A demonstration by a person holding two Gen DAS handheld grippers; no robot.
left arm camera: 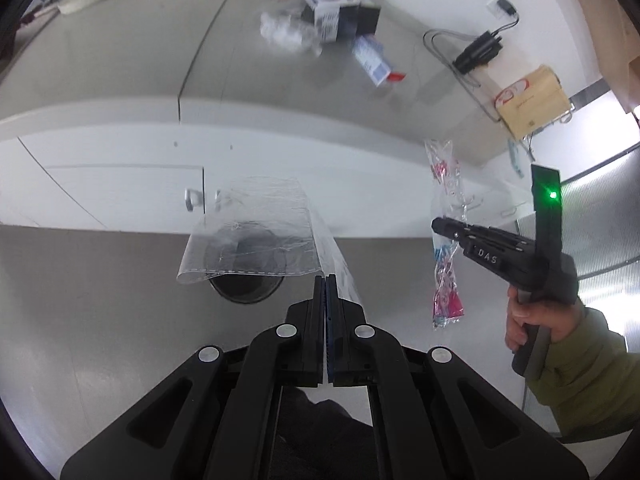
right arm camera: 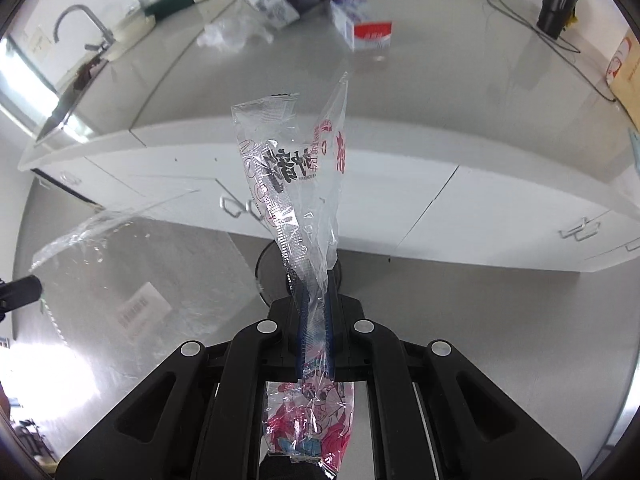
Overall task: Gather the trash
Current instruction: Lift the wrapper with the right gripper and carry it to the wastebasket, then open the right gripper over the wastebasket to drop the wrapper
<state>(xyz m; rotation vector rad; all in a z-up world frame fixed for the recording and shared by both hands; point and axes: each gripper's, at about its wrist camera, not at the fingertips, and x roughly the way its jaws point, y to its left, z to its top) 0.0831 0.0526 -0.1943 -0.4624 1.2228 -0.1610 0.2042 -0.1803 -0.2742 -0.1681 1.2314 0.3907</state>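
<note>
Two pieces of trash are held, one in each tool. The left tool (left arm camera: 326, 280) is clenched on a clear plastic bag (left arm camera: 256, 228), which spreads forward from its tips above a dark round bin (left arm camera: 244, 292) on the floor. The right tool (right arm camera: 316, 300) grasps a printed clear wrapper (right arm camera: 296, 184) that stands up past its tips and also hangs behind them. More trash, including two boxes (right arm camera: 360, 30), lies on the table (left arm camera: 120, 64).

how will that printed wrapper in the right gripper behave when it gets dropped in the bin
The printed wrapper looks thin and floppy: it twists and sags from the right gripper. Probably very light, so it may flutter or cling rather than fall straight.
</note>
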